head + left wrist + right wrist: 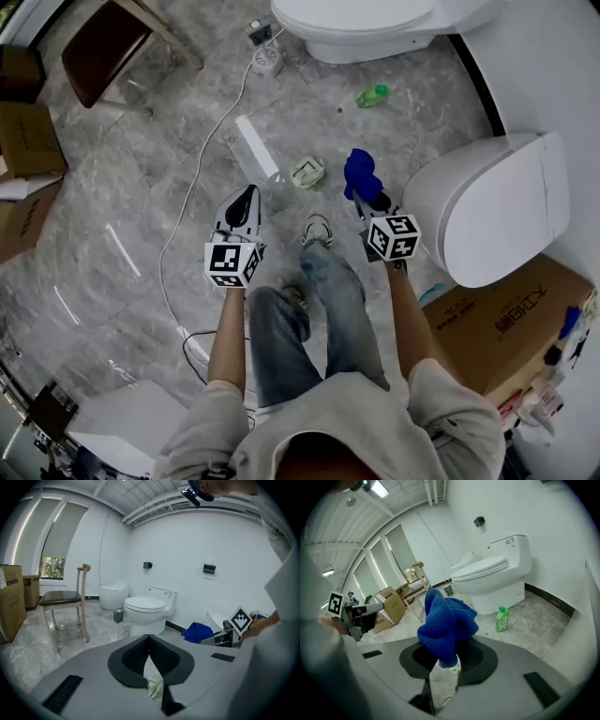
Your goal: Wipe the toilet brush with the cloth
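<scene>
My right gripper [367,199] is shut on a bunched blue cloth [361,173], held above the floor in front of the person's legs. In the right gripper view the cloth [446,620] sticks up from the closed jaws of that gripper [449,656]. My left gripper [244,197] hangs level with it to the left, jaws shut with nothing between them [150,639]. A white tube-shaped object [255,148], possibly the toilet brush, lies on the floor just beyond the left gripper. It does not show in either gripper view.
A white toilet [375,23] stands at the far end and a second one [497,202] at the right. A green bottle [373,95], a small green-white item [307,172], a white cable [202,159], a chair [103,42] and cardboard boxes [506,319] surround the grey floor.
</scene>
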Tool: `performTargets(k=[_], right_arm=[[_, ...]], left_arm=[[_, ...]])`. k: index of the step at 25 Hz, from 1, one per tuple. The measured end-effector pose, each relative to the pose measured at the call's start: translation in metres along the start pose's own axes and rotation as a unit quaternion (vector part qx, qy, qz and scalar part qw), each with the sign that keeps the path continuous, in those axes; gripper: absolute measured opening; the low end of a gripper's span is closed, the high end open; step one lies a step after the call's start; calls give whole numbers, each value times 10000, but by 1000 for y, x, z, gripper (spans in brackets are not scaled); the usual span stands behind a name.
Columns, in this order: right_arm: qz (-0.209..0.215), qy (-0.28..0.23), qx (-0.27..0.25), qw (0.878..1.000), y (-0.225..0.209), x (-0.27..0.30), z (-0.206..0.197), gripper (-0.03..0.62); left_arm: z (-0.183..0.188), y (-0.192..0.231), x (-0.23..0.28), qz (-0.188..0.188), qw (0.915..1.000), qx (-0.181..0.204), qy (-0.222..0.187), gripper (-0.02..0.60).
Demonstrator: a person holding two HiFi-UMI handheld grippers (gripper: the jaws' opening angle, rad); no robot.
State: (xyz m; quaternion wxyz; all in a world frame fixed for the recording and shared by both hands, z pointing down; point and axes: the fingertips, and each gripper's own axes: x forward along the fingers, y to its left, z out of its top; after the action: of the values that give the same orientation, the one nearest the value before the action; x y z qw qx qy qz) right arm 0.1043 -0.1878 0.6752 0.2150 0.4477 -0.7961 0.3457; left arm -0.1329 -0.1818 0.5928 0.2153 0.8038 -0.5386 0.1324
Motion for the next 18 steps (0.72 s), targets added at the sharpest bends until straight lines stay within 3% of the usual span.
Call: performTargets(k=[8,12,18], right_arm=[[-31,-214,-194,9996,58,-111,149,109],[74,-494,-573,9971,85,-145,229,109],[68,-808,-984,9918,109,-190,310,107]], left_arm=[[147,-24,-64,171,9995,-6,262,18],[224,-27,-71,180,9995,211,170,18],[314,-27,-93,409,9986,289,-158,18]])
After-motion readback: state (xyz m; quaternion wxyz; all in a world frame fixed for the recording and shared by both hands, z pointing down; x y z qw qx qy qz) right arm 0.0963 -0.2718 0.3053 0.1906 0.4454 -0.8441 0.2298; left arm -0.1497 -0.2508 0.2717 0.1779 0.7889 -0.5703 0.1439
